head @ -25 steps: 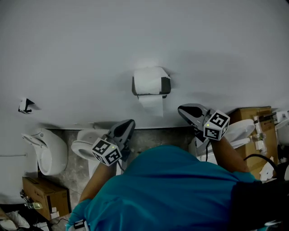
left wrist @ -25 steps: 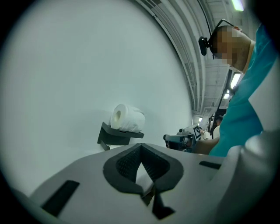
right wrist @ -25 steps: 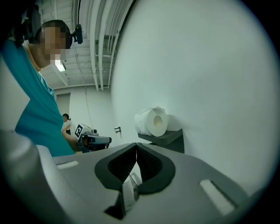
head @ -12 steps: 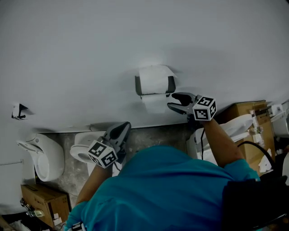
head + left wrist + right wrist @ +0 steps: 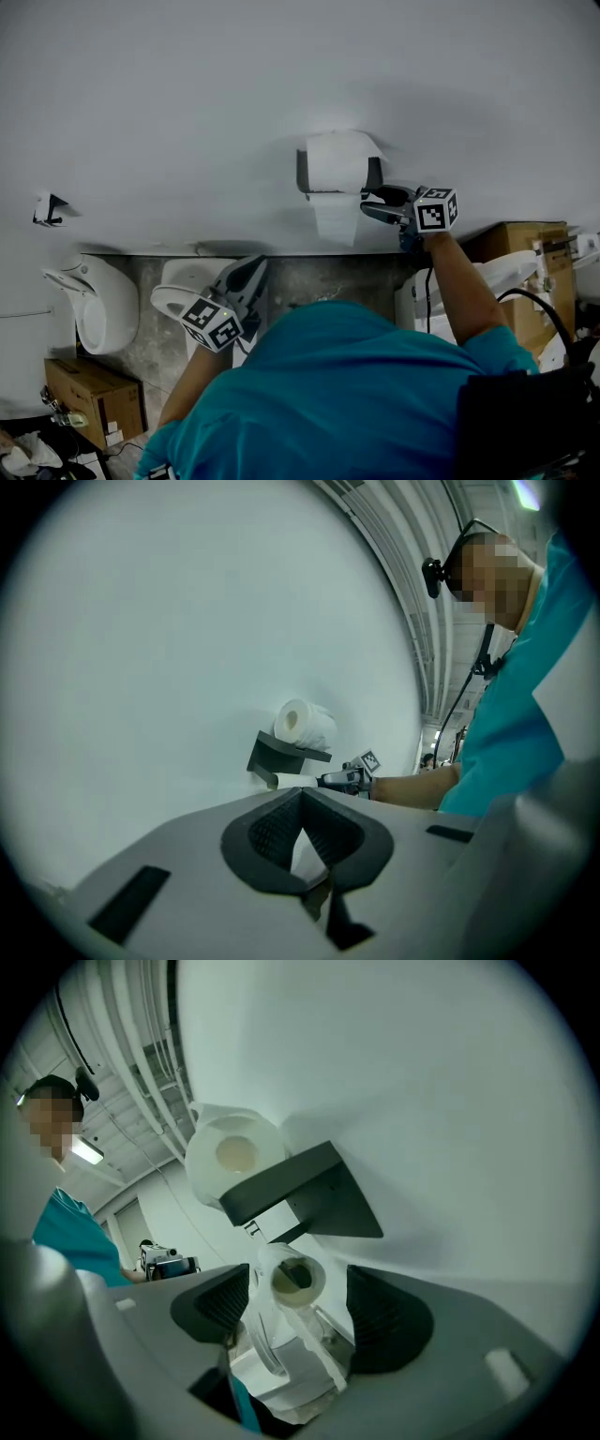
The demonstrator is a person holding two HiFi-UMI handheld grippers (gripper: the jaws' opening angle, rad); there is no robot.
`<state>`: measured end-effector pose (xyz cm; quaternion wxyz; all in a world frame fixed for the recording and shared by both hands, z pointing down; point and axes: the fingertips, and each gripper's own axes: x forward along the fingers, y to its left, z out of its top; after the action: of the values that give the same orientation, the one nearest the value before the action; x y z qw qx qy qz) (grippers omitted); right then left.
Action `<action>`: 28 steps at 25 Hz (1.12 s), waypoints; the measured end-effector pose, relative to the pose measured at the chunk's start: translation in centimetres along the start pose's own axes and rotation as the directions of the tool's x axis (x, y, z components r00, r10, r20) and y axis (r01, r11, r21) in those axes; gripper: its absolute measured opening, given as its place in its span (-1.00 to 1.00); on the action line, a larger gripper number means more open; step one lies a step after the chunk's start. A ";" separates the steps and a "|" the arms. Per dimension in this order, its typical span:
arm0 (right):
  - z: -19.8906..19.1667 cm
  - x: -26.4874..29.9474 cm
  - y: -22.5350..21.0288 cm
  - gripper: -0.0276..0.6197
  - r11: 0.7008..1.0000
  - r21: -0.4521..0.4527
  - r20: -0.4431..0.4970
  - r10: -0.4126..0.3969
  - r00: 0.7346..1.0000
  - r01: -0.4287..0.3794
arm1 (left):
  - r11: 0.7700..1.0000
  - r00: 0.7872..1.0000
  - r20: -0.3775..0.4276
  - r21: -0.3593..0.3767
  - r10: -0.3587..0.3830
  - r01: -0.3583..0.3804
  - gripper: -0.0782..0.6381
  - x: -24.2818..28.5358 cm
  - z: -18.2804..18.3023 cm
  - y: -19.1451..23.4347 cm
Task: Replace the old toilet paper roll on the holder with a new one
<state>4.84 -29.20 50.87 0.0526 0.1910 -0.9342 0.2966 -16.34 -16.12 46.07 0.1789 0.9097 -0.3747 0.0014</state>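
Though dim, white wall (image 5: 187, 112) with holder (image 5: 303, 172) above mottled floor (image 5: 328, 277)

The head view looks steeply down over the person (image 5: 356, 394) at the wall (image 5: 187, 112), with the holder (image 5: 374, 174) at 1 o'clock. The left gripper view faces the holder from farther off, at 12 o'clock. The right gripper view sits close beneath, looking up. All three share the holder.

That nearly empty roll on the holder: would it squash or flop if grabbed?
The roll looks like mostly hollow cardboard with little paper left, so it is probably very light and would crush under a hard squeeze. Its loose tail hangs limp, so it would likely flop and trail.
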 end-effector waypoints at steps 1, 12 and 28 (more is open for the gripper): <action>0.0 0.4 -0.1 0.01 1.000 0.007 -0.002 0.010 1.000 -0.010 | 1.000 1.000 0.002 -0.001 0.003 -0.003 -0.76 0.0 -0.1 0.1; 0.5 4.1 0.4 0.01 0.988 0.083 -0.012 0.129 0.992 -0.127 | 0.999 1.000 -0.007 -0.012 0.030 -0.030 -0.76 0.1 0.1 0.4; 0.7 4.4 0.8 -0.38 0.974 0.120 0.012 0.190 0.982 -0.190 | 0.999 0.999 -0.005 -0.016 0.042 -0.043 -0.76 -0.3 0.1 1.1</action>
<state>0.47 -30.38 50.81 0.0122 0.1037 -0.9286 0.3560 -17.33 -16.69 46.28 0.1868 0.9001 -0.3935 0.0043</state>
